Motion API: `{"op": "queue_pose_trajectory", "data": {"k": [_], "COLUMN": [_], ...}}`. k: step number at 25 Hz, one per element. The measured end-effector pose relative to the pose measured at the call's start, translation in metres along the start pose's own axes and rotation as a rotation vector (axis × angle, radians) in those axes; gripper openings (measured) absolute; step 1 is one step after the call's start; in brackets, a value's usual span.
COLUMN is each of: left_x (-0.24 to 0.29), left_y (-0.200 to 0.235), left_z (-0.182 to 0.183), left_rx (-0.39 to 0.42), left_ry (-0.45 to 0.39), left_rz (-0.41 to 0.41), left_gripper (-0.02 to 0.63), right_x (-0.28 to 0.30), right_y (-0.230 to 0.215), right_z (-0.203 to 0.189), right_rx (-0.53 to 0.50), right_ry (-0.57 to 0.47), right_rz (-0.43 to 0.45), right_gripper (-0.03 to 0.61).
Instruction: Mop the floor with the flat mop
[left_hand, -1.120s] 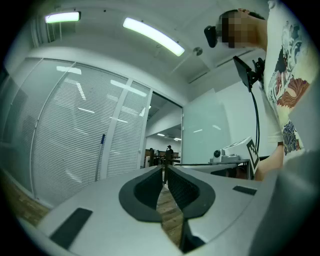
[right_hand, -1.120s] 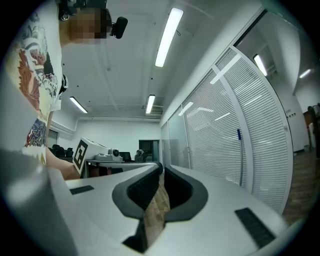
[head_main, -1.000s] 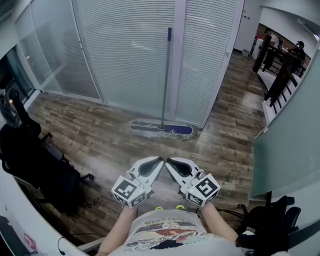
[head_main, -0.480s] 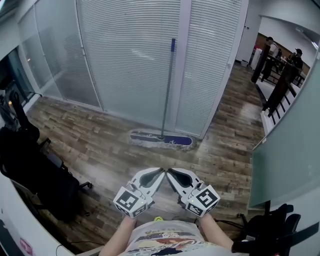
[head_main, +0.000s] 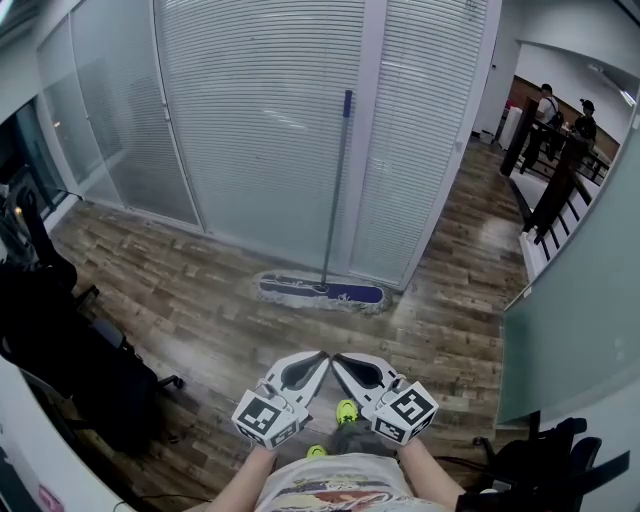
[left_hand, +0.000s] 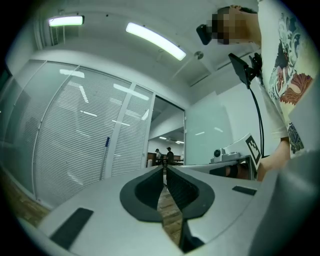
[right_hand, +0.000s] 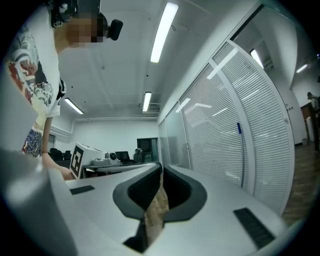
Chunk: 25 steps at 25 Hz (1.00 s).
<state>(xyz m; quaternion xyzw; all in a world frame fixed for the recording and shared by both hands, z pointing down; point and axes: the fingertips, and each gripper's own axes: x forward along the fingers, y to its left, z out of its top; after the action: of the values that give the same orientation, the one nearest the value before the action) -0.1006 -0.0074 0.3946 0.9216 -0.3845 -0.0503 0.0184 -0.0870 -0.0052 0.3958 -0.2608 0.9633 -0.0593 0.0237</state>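
Left gripper (head_main: 319, 356): jaws closing, tips meeting, nothing between them. Right gripper (head_main: 339, 359): jaws closed together, empty, just beside the left. Flat mop (head_main: 321, 291): well ahead of both jaw tips, untouched, head flat on wooden floor (head_main: 190, 290), handle upright against blinded glass partition (head_main: 260, 110) beyond

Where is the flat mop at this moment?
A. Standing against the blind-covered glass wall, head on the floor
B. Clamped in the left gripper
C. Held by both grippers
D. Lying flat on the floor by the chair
A: the flat mop stands with its handle against the glass wall and its head on the wood floor, while the left gripper and right gripper are shut, empty and short of it.
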Motion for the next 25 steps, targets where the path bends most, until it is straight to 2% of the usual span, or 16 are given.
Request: {"op": "queue_pose_trajectory", "data": {"k": [7,11,16,25], "left_x": [0.022,0.043,0.089,0.197], "left_y": [0.029,0.049,0.080,0.152], "left_z": [-0.001,0.002,-0.005,-0.010], "left_rx": [0.005,0.033,0.045,0.032], "left_ry": [0.010,0.016,0.038,0.071], "left_rz": [0.016,0.016,0.015,0.054], "left_gripper": [0.018,0.017,0.017,0.017], "right_x": [0.021,0.036,0.054,0.095], "right_y": [-0.022,-0.045,-0.099,-0.221], "right_z": [0.004,0.010,0.009,0.024], "right_rx": [-0.098,-0.082,-0.008,-0.041], "right_ry": [-0.019,-0.036,-0.051,-0.034], "right_rz": [0.014,0.036,0.017,0.066], "right_gripper": [0.031,0.031,0.032,0.032]}}
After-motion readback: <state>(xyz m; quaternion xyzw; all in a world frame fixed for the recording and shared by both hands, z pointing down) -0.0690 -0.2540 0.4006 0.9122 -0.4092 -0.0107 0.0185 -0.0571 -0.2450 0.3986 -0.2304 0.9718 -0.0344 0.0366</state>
